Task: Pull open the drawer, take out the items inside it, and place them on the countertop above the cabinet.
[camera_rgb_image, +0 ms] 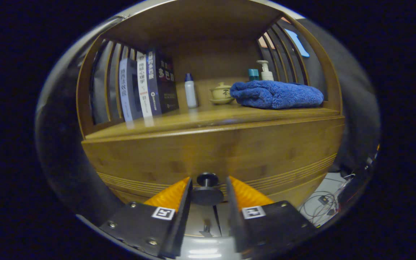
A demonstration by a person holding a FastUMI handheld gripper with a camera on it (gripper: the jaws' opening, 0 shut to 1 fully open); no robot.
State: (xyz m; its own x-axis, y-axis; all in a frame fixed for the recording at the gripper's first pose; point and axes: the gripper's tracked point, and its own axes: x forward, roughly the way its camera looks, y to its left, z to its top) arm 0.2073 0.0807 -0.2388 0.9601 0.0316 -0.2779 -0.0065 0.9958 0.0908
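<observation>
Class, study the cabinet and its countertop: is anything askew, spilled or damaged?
Nothing stands out. The books stand upright, the blue towel lies folded, the drawer sits closed, and the gripper brackets its knob.

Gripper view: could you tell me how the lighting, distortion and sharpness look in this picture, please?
Gripper view: dim light; fisheye bows the cabinet's drawer front; the countertop mirrors the books; the blue towel is sharp; gripper fingers flank the knob, not pressing.

dim booth w/ dark wall (pixel 352 108), grey floor (pixel 329 191) w/ tangled cables (pixel 323 206) beside wooden cabinet.
</observation>
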